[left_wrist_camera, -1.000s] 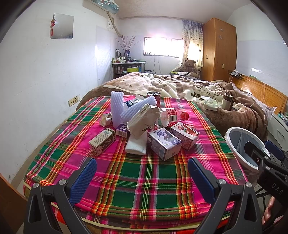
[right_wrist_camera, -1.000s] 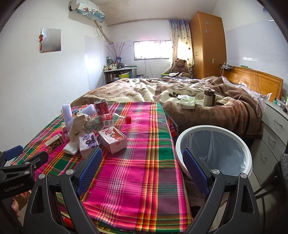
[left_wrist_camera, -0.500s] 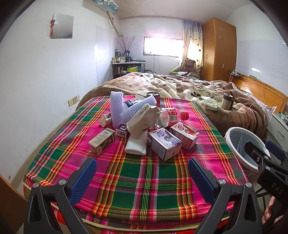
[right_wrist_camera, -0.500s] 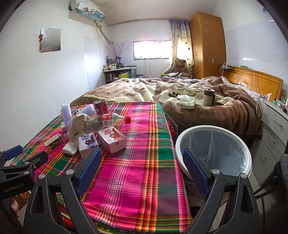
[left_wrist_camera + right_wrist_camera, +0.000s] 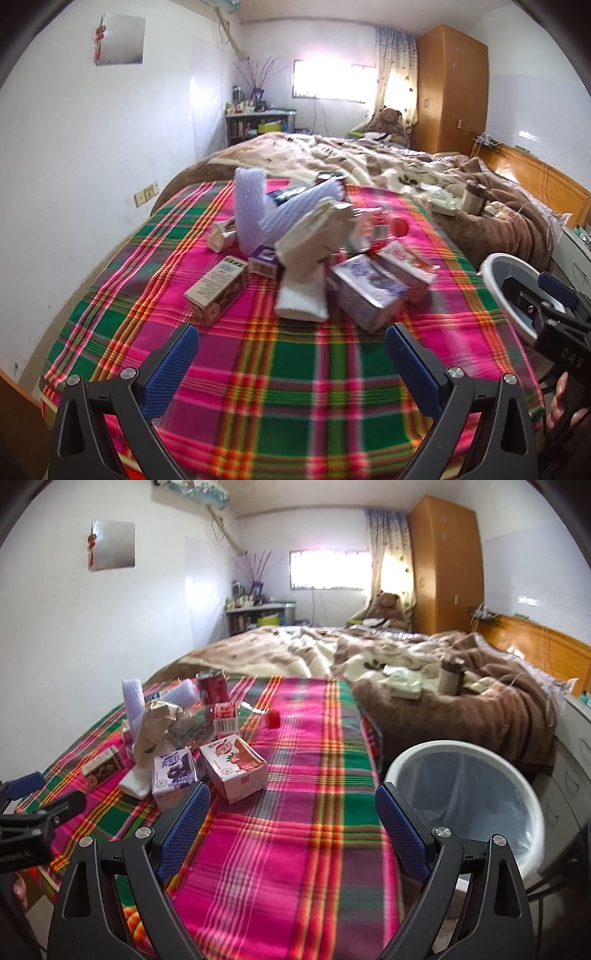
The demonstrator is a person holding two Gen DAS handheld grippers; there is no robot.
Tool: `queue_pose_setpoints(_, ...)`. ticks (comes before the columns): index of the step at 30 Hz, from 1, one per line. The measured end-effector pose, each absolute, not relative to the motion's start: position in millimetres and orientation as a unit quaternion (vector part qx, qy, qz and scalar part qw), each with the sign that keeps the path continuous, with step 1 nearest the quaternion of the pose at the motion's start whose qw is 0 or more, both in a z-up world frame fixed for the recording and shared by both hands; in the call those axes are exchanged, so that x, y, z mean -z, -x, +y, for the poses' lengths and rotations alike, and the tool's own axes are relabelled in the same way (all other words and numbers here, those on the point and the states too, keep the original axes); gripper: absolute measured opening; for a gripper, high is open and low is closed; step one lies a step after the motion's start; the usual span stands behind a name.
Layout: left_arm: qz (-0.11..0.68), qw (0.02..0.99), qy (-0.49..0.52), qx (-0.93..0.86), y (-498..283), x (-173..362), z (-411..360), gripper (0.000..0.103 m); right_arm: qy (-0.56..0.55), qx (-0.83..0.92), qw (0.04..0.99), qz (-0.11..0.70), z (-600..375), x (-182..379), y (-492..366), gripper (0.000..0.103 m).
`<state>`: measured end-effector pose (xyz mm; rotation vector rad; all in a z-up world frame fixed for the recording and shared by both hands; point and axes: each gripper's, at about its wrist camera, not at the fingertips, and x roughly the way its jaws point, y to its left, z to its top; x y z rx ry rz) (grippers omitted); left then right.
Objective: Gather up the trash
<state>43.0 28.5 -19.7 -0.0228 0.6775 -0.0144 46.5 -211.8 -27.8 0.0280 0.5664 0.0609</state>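
A heap of trash lies on the plaid cloth (image 5: 288,398): a brown carton (image 5: 218,288), a purple milk carton (image 5: 365,291), a red strawberry carton (image 5: 234,768), a crumpled paper bag (image 5: 314,240), white foam netting (image 5: 251,206), a plastic bottle (image 5: 243,716) with a red cap and a red can (image 5: 212,690). My left gripper (image 5: 291,360) is open, low over the cloth just short of the heap. My right gripper (image 5: 291,819) is open too, between the cartons and the white bin (image 5: 469,801).
The white bin stands on the floor off the table's right edge (image 5: 506,291). Behind the table is a bed with brown blankets (image 5: 406,672), a thermos (image 5: 450,675) and a tissue pack on it. A wardrobe (image 5: 443,565) and drawers stand to the right.
Both grippers have moved forward toward the heap, so the trash looks closer and slightly blurred. Both stay open and empty.
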Motion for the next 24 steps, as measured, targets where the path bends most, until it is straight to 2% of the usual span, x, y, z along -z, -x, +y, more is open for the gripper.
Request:
queue_pose_setpoints(12, 0.375, 0.926, 0.025, -0.027, -105, 47, 82, 0.102, 0.004, -0.061, 0.944, 0.323, -193, 41, -98, 0.093)
queue_pose_setpoints(19, 0.396, 0.917, -0.011, -0.047, -139, 64, 95, 0.1, 0.029, -0.082, 0.932, 0.352, -181, 50, -118, 0.093)
queue_pose_setpoints(24, 0.418, 0.908, -0.003, -0.031, -159, 75, 103, 0.092, 0.034, -0.097, 0.922, 0.373, -172, 55, -128, 0.092)
